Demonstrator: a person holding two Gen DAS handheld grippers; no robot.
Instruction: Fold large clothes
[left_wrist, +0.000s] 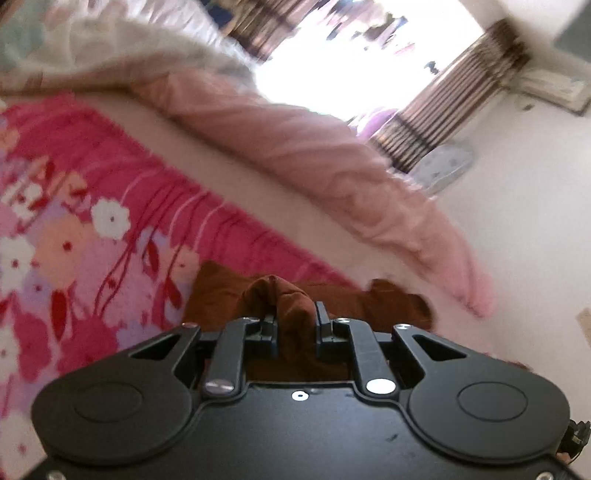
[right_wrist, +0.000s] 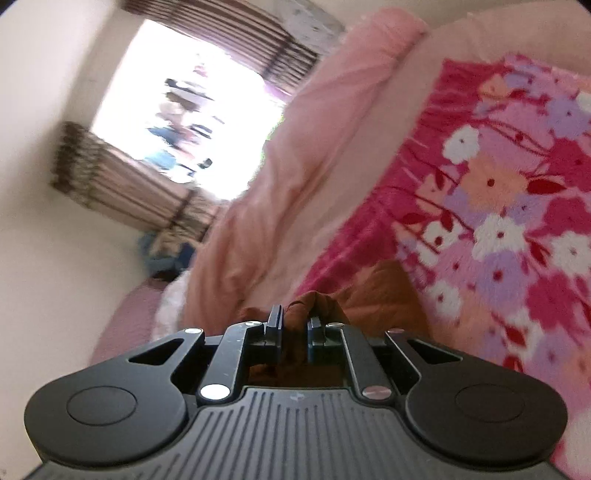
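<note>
left gripper (left_wrist: 295, 314): black jaws pinched on a bunched fold of rust-brown cloth (left_wrist: 291, 295) | right gripper (right_wrist: 295, 319): clamped on the same soft, wrinkled cloth | beneath: fuzzy pink floral blanket (left_wrist: 74, 221), smooth pink quilt (left_wrist: 332, 166)

My left gripper (left_wrist: 295, 314) is matt black plastic with shiny metal screw heads; my right gripper (right_wrist: 295, 319) looks the same, its housing ribbed with fine grooves. Each pinches the brown garment (left_wrist: 291, 295), a soft, matt woven cloth that creases easily. Under it lies the floral blanket (left_wrist: 74, 229), fuzzy pile. The pink quilt (left_wrist: 314, 155) is smooth, faintly sheened fabric.
</note>
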